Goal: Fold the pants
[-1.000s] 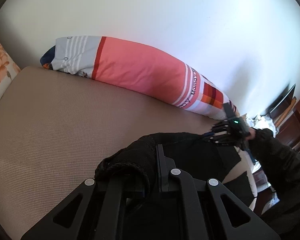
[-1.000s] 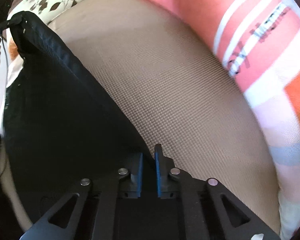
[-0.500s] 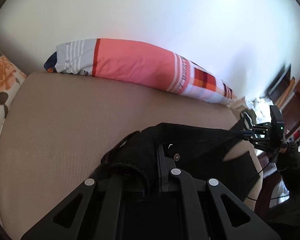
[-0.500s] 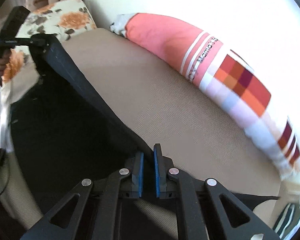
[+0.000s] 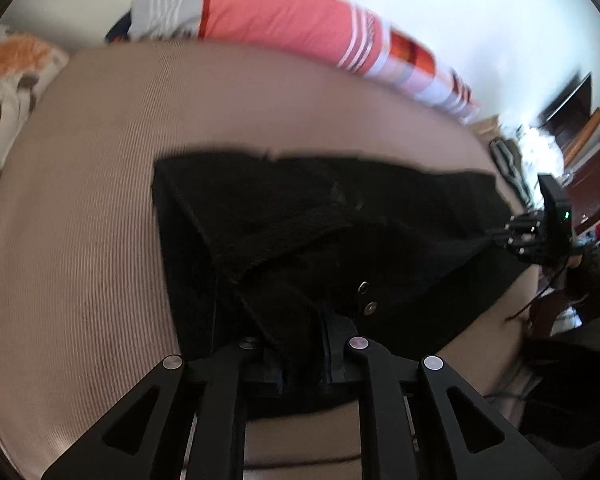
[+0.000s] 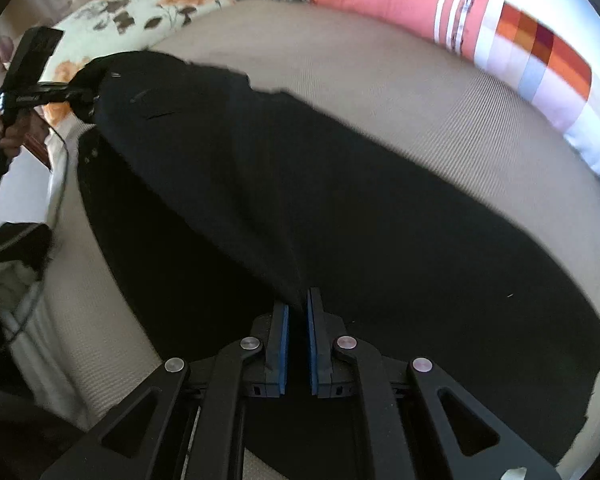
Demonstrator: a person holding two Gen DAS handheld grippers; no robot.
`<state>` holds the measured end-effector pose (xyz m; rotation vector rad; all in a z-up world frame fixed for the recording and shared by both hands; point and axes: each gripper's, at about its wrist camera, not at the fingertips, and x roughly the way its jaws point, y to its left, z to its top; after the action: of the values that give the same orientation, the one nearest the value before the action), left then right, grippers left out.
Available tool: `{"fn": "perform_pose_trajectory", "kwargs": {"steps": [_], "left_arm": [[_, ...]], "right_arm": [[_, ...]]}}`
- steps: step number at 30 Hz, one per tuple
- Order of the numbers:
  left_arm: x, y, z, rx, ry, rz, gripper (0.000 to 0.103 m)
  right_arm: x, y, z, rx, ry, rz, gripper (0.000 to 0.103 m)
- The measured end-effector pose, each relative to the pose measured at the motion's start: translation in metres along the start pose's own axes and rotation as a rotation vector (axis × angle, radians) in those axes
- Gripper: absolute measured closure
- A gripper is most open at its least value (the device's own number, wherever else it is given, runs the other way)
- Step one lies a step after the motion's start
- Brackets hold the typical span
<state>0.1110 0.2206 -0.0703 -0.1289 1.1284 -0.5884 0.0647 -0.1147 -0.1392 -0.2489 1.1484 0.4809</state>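
Observation:
Black pants (image 5: 300, 216) lie spread across the beige bed surface (image 5: 100, 200). My left gripper (image 5: 300, 344) is shut on the waistband end, near two metal snaps (image 5: 366, 298). My right gripper (image 6: 298, 312) is shut on a fold of the pants (image 6: 340, 208) at the other end. Each gripper shows in the other's view: the right one (image 5: 496, 232) at far right, the left one (image 6: 84, 92) at far left, both pinching black fabric. The cloth is stretched between them, low over the bed.
A long pink, white and orange striped bolster (image 5: 300, 24) lies along the white wall at the back. A floral pillow (image 6: 140, 0) sits at the left end of the bed. Dark wooden furniture (image 5: 588, 160) stands beyond the right edge.
Both grippers have moved apart and down, with the pants in them. The cloth went from a hanging bunch to a spread sheet laid over the bed.

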Motion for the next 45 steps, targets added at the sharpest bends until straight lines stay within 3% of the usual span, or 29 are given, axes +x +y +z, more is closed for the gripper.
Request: {"fn": "perform_pose_trajectory", "kwargs": {"steps": [4, 5, 8, 9, 12, 14, 18, 26, 28, 34, 39, 45], "left_arm": [[0.003, 0.003, -0.015, -0.007, 0.041, 0.031, 0.077], [0.001, 0.003, -0.017, -0.004, 0.049, 0.042, 0.070], [-0.010, 0.005, -0.021, -0.014, 0.072, 0.108, 0.035], [-0.014, 0.005, -0.023, -0.016, 0.075, 0.111, 0.033], [-0.031, 0.011, -0.030, -0.049, 0.064, 0.115, 0.033], [-0.046, 0.018, -0.035, -0.125, 0.035, 0.075, 0.033], [-0.058, 0.027, -0.046, -0.386, -0.004, -0.050, 0.034], [-0.018, 0.023, -0.042, -0.679, -0.018, -0.184, 0.039], [-0.009, 0.026, -0.040, -0.726, -0.014, -0.186, 0.040], [0.010, 0.041, -0.042, -0.822, 0.001, -0.110, 0.069], [-0.006, 0.023, -0.015, -0.701, -0.051, -0.036, 0.085], [-0.049, -0.005, 0.045, -0.433, -0.166, -0.054, 0.085]], "right_arm": [[0.014, 0.004, 0.002, 0.003, 0.023, -0.015, 0.096], [0.014, 0.003, 0.003, 0.013, 0.026, -0.009, 0.096], [0.015, 0.004, 0.005, 0.011, 0.029, -0.015, 0.096], [0.015, 0.005, 0.006, 0.005, 0.029, -0.021, 0.096], [0.016, 0.009, 0.007, -0.002, 0.027, -0.033, 0.095], [0.016, 0.010, 0.007, 0.001, 0.022, -0.032, 0.094], [0.016, 0.010, 0.010, -0.005, 0.015, -0.033, 0.094], [0.015, 0.015, 0.003, -0.019, 0.008, -0.043, 0.094], [0.014, 0.016, 0.002, -0.018, 0.005, -0.046, 0.094], [0.011, 0.015, -0.001, 0.007, -0.009, -0.039, 0.094], [0.002, 0.018, -0.003, 0.013, -0.026, -0.050, 0.094], [-0.028, 0.016, -0.005, 0.053, -0.091, -0.041, 0.094]]}}
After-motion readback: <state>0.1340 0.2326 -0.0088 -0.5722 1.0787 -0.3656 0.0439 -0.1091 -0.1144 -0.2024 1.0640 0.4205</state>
